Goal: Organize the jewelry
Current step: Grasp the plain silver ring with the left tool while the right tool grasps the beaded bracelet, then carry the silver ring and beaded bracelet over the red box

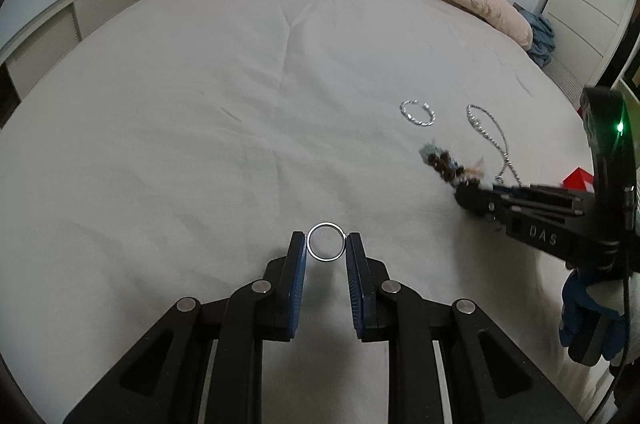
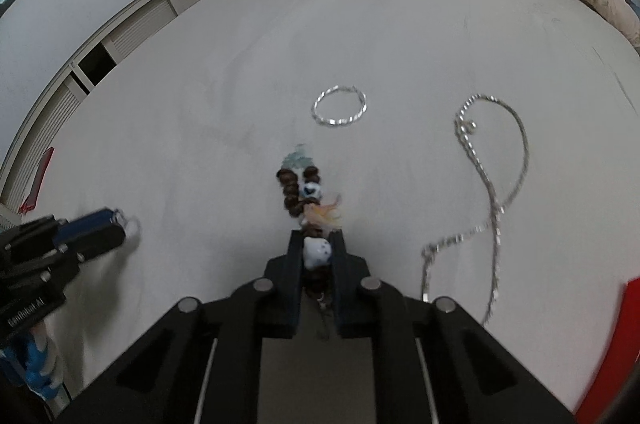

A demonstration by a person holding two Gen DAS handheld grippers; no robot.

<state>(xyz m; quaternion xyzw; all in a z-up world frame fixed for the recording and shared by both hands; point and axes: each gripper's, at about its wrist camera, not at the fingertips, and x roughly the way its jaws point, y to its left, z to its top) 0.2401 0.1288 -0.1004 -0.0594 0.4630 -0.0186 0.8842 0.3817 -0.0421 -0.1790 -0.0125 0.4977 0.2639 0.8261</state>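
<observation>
One plain ring (image 1: 326, 242), one twisted silver bangle (image 2: 340, 105), one silver chain (image 2: 490, 183), one beaded bracelet (image 2: 306, 193).
</observation>
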